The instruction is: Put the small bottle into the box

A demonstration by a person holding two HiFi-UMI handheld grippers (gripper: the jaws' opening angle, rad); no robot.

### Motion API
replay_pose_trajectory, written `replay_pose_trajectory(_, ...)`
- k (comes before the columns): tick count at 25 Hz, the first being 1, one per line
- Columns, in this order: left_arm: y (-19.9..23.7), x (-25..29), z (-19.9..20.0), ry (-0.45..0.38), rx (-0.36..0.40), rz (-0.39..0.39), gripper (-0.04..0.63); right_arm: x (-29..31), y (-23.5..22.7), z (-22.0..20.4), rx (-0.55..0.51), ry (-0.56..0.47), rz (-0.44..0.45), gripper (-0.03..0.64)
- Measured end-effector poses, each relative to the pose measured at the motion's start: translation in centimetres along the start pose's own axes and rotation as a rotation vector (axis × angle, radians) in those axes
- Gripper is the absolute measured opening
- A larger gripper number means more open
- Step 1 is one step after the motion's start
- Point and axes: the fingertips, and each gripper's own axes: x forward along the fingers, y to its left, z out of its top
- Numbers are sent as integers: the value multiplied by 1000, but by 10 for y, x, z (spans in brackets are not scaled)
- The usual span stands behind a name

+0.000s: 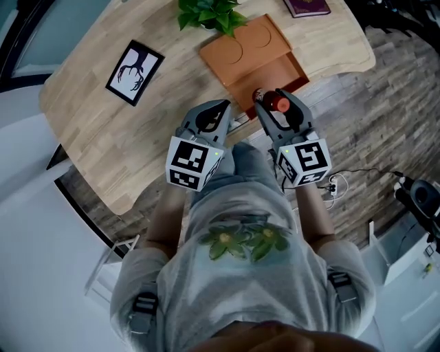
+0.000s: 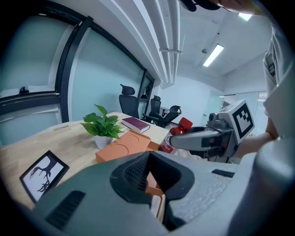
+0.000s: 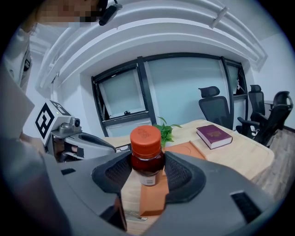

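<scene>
A small amber bottle [image 3: 146, 162] with an orange-red cap stands upright between the pads of my right gripper [image 3: 147, 173], which is shut on it. In the head view the bottle [image 1: 279, 104] hangs just off the table's near edge, close to the open orange box [image 1: 278, 75], whose lid [image 1: 246, 45] lies folded back. The left gripper view shows the bottle [image 2: 177, 132] to the right of the box [image 2: 123, 148]. My left gripper [image 1: 221, 110] is shut and holds nothing; it hovers beside the right one, at the table's edge.
On the wooden table [image 1: 103, 130] stand a potted plant [image 1: 210, 12], a maroon book [image 1: 307, 7] and a framed black-and-white picture [image 1: 135, 71]. Cables [image 1: 344, 180] lie on the floor at the right. Office chairs [image 3: 214, 106] stand behind the table.
</scene>
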Motion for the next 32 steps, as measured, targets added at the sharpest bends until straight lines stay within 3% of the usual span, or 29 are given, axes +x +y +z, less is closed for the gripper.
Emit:
replay_pose_trajectory(16, 7, 14, -8, 60, -22, -40, 8, 22, -1, -11, 7, 56, 15, 218)
replay_pose_trajectory(32, 21, 24, -38, 152, -32, -32, 8, 40, -2, -28, -5, 111, 39, 218)
